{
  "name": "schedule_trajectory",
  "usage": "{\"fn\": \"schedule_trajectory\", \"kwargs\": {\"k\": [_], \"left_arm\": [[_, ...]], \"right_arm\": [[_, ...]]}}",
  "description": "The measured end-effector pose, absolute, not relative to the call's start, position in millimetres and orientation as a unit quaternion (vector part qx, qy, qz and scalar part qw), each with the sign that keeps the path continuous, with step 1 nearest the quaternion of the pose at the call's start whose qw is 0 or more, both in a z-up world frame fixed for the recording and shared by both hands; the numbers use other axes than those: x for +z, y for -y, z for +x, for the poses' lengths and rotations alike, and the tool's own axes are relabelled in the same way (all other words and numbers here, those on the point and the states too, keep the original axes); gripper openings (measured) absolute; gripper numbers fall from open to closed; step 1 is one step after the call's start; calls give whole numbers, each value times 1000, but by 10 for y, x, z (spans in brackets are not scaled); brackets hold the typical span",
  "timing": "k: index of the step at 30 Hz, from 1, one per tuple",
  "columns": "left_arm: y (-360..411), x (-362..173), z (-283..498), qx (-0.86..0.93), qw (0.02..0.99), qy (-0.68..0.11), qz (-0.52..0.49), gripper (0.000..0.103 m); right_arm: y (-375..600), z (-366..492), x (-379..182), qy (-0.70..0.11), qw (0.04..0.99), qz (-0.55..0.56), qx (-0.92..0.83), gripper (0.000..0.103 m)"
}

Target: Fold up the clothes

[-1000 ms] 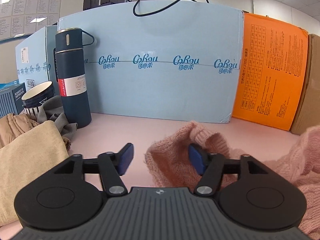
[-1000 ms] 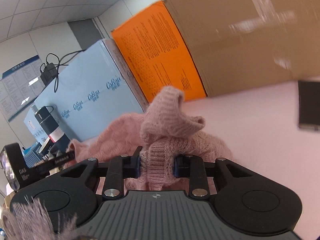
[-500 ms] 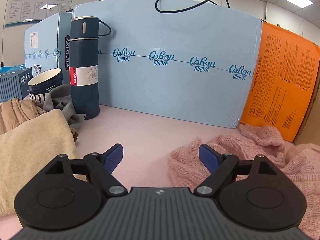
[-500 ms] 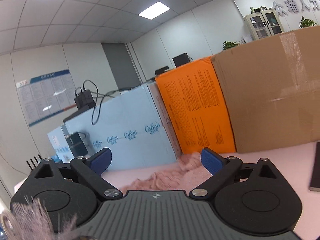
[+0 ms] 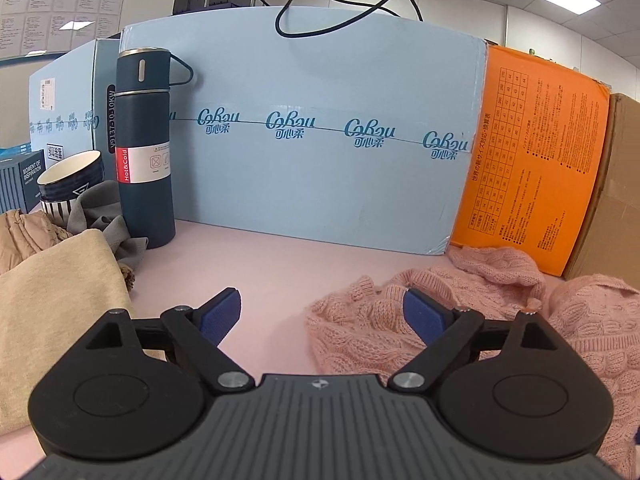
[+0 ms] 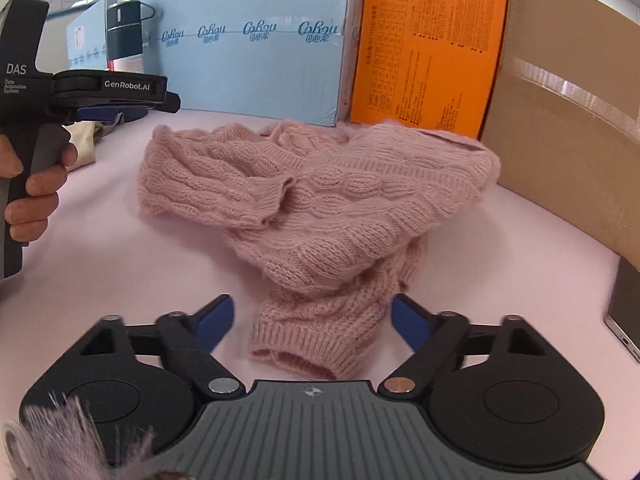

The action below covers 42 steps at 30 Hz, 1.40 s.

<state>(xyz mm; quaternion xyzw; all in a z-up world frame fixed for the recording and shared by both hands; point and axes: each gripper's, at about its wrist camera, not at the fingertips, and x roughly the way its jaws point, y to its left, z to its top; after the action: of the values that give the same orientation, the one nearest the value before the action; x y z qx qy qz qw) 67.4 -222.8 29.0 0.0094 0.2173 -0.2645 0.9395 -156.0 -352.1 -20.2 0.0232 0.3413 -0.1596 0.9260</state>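
A pink cable-knit sweater (image 6: pixel 320 200) lies crumpled on the pink table, one ribbed sleeve cuff (image 6: pixel 296 344) pointing toward me. My right gripper (image 6: pixel 310 320) is open and empty, its jaws either side of that cuff, above it. My left gripper (image 5: pixel 322 312) is open and empty, just left of the sweater's edge (image 5: pixel 360 320); its right fingertip (image 5: pixel 424 316) is over the knit. In the right wrist view the left gripper (image 6: pixel 132 108) is at the far left, held by a hand.
A blue carton (image 5: pixel 320 140), an orange carton (image 5: pixel 532 160) and a brown carton (image 6: pixel 568 120) wall the table's back. A dark blue flask (image 5: pixel 144 148), a bowl (image 5: pixel 72 180) and folded beige clothes (image 5: pixel 56 292) are at the left. A phone (image 6: pixel 628 312) lies at the right.
My right gripper let go of the sweater, opened, and now looks down at it lying on the table. My left gripper opened wider and drew back left from the knit.
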Motion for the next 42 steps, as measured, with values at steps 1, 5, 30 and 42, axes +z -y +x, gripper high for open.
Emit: {"fn": "schedule_trajectory", "kwargs": {"k": [1,5,30,42], "left_arm": [[2238,284,670,-266,939,-217,13,88],[2261,264,664,-266,939,-216,25,88],[2008,186,757,-240,940,-242,14,89],[1811,116,611,-341,891,-298,-19,103]], "right_arm": [[3547,-1509,-194,-339,927,36,-159,38],[3556,-1594,-88,-338,926,20,-170,16],[3838,-4273,927,-180,899,8,-399,66],[3324,-2825,96,-309,935,-90,-152,81]]}}
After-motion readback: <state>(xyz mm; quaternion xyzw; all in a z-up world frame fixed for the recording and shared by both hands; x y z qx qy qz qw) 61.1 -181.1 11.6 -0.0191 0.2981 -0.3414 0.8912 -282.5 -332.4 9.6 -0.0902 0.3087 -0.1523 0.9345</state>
